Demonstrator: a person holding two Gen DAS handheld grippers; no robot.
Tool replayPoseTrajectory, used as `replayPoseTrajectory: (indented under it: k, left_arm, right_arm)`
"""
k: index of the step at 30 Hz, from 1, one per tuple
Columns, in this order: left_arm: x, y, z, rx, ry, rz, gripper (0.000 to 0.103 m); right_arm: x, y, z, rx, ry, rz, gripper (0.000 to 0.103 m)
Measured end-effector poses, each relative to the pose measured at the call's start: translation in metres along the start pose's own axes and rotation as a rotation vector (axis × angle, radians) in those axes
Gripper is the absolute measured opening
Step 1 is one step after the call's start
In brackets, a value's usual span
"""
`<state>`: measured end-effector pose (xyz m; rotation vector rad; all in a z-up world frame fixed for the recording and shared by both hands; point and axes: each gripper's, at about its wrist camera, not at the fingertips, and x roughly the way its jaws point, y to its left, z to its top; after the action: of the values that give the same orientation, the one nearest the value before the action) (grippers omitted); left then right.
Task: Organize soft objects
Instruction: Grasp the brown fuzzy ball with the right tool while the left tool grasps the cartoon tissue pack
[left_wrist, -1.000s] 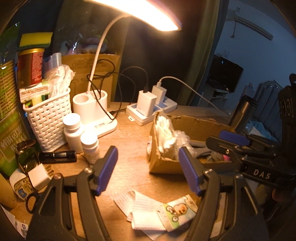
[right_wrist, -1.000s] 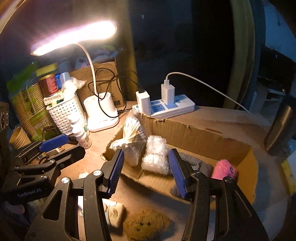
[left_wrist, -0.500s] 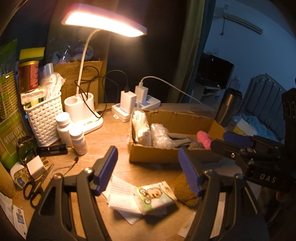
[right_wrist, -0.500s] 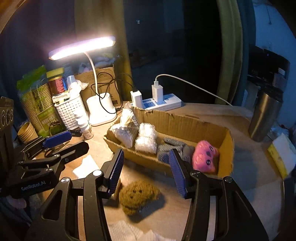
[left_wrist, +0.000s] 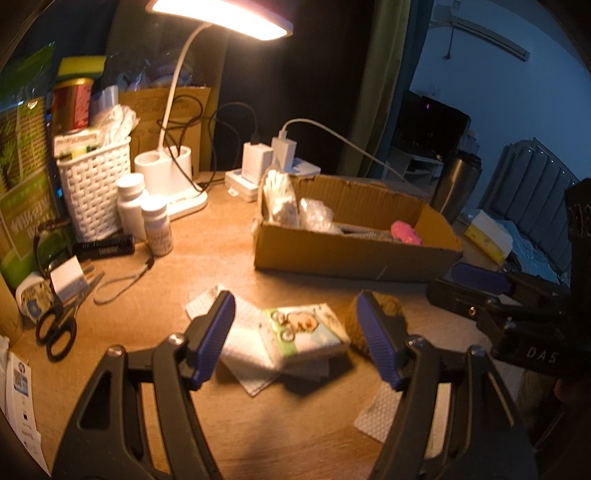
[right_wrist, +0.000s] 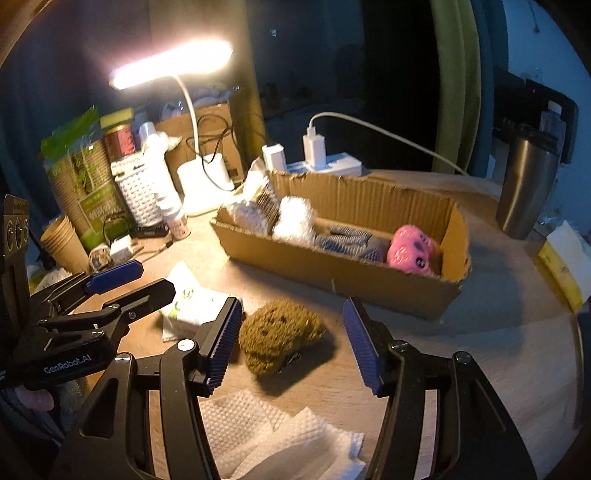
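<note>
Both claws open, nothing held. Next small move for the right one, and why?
Probably ease the right claw forward and down around the brown plush, then close. It lies loose on the table in front of the cardboard box, which already holds the pink plush, and sits almost between the open jaws.

Wood table (left_wrist: 207, 266) w/ cardboard box (left_wrist: 351, 254), brown plush (right_wrist: 277, 332)

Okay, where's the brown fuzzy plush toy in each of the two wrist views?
Left wrist: brown plush toy sits lower right of centre, mostly hidden behind the left gripper's right finger.
Right wrist: it lies low centre, between the open fingers.
Shared landmark: the cardboard box just behind it.
</note>
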<state>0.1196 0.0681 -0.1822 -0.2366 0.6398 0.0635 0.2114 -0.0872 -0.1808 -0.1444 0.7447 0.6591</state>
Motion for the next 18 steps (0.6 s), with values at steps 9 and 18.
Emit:
replayPoseTrajectory:
  k: [9,18]
  left_arm:
    - [0.006,0.014,-0.015,-0.028,0.022,0.002,0.069]
    - [0.014,0.025,-0.019,-0.047,0.046,-0.008,0.069]
  right_arm:
    - [0.031,0.010,-0.012,-0.009,0.076,0.005,0.061]
    - [0.061,0.017,-0.020,-0.009,0.148,0.012,0.061]
